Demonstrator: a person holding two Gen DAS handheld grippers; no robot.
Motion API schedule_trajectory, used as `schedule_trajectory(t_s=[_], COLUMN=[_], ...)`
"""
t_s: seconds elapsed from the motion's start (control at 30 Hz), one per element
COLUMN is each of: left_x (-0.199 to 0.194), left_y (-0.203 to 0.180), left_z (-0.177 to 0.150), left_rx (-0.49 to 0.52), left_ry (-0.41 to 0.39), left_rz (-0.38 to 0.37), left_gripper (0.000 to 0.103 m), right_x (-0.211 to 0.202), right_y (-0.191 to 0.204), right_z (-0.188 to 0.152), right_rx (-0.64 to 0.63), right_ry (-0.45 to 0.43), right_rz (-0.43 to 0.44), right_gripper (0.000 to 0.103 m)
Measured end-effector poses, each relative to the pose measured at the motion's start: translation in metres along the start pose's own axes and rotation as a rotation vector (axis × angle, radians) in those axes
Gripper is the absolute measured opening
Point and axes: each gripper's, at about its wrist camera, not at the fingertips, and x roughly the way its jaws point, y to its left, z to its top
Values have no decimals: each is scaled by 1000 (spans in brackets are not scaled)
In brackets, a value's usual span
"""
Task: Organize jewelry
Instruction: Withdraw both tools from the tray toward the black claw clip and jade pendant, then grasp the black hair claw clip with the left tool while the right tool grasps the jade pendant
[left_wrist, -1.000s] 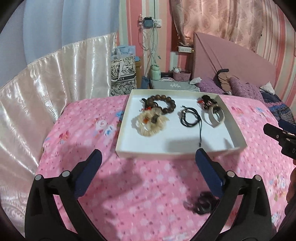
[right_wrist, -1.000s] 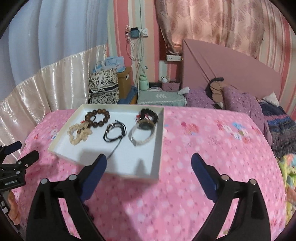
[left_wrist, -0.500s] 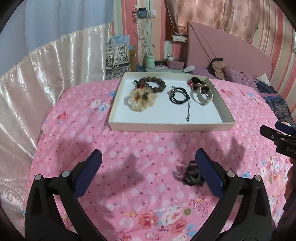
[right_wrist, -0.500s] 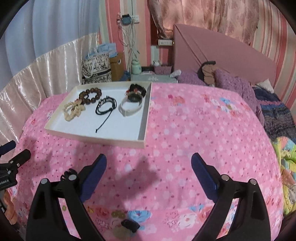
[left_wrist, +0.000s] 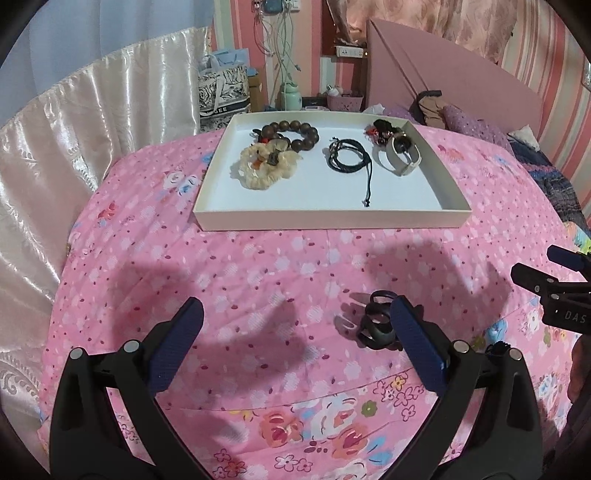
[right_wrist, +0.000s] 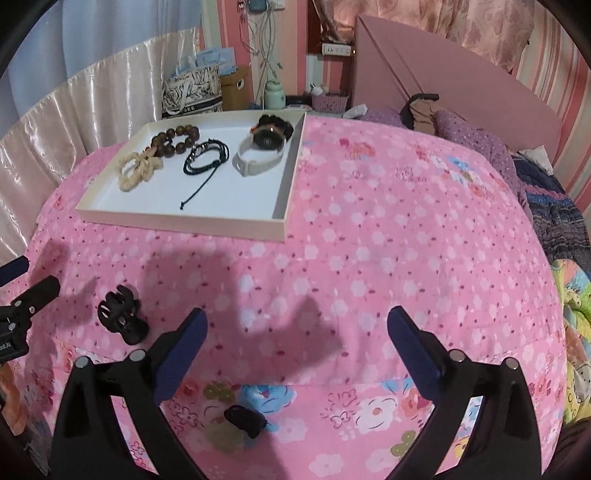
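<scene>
Black plastic hair claw lies on the pink bedspread, just beside the right finger of the left hand-held gripper (nearer than the right hand-held gripper); both are apart and empty, the tray well beyond.

A bed fills the foreground, covered by a pink bedspread printed with small white flowers and, near the lower edge, larger blossoms. A pink headboard rises at the far right, with purple dotted pillows below it and a brown and black bundle, possibly clothing, resting against them. A shiny cream satin drape runs along the left side. Beyond the bed stand a black-and-white patterned tote bag, a cardboard box, a pale green jar and a small pink basket. Cables hang from a wall socket on the striped wall. A multicoloured blanket lies at the far right.
</scene>
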Motion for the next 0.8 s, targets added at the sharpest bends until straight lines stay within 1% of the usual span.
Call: schedule_trajectory(t_s=[0.2, 0.3, 0.4, 0.5, 0.57, 0.6, 0.63, 0.67, 0.7, 0.77, 0.8], left_x=[9, 9, 9, 7, 6, 5, 4, 3, 3, 3, 3], left_y=[-1, -3, -5, -7, -10, -12, -14, -16, -18, -23, -26], left_z=[-1, -2, -4, -5, -6, -7, -7, -8, -8, -9, -10], left_rx=[6, 14, 20, 27, 33, 40, 52, 59, 64, 79, 85], left_ry=[34, 41, 44, 52, 59, 64, 72, 82, 93, 119, 127], left_rz=[-7, -13, -20, -43, -57, -63, -74, -84, -94, -121, -128], left_gripper=[100, 100, 100, 100, 99, 98, 94, 91, 86, 81, 76], right_x=[6, 8, 9, 8, 5, 4, 4, 4, 4, 4, 5], right_y=[-6, -5, -1, 2, 4, 4, 3, 2, 1, -1, -1], right_z=[-4, -7, -12, -17, -20, -20, -21, -22, -23, -25, -26], right_rx=[33, 29, 13, -3, -16, -21, -22, -15, -7, 14, 20], right_ry=[22, 34, 49, 63, 76, 87, 102, 131, 150, 192, 210], right_rz=[31, 41, 36, 31, 24, 28, 36, 53, 67, 106, 119], right_gripper=[98, 98, 97, 97, 94, 88, 79, 75, 71, 68, 64])
